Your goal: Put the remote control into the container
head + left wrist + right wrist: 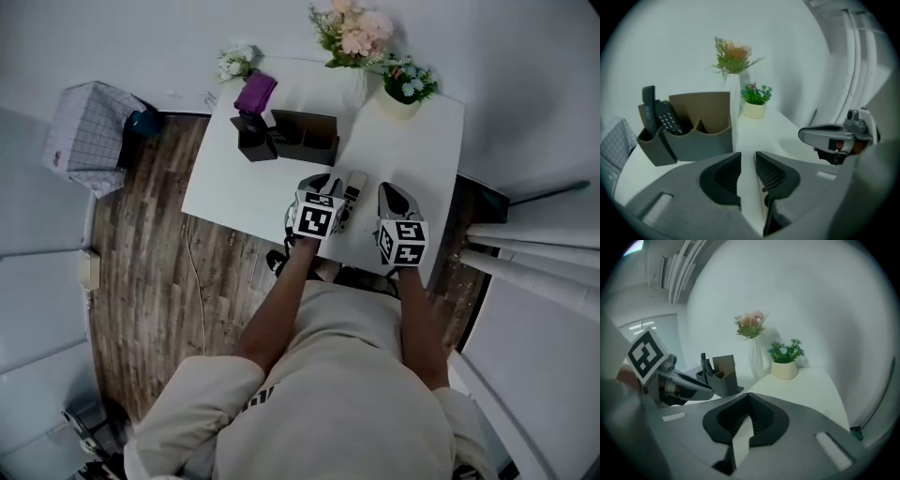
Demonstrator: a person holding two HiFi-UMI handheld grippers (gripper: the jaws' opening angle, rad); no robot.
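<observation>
Left gripper (pixel 748 174): ribbed jaws slightly spread, empty | right gripper (pixel 749 417): jaws pressed together | slim pale remote control (pixel 354 190): desk (pixel 417 150) front edge | boxy dark container (pixel 693 137): left edge.

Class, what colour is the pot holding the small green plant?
The pot is cream, clearest in the right gripper view.

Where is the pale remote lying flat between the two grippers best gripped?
Grip the remote across its narrow width near mid-length, probably coming straight down from above. It lies flat on the table with its long axis pointing away from the person, so both long edges are reachable.
</observation>
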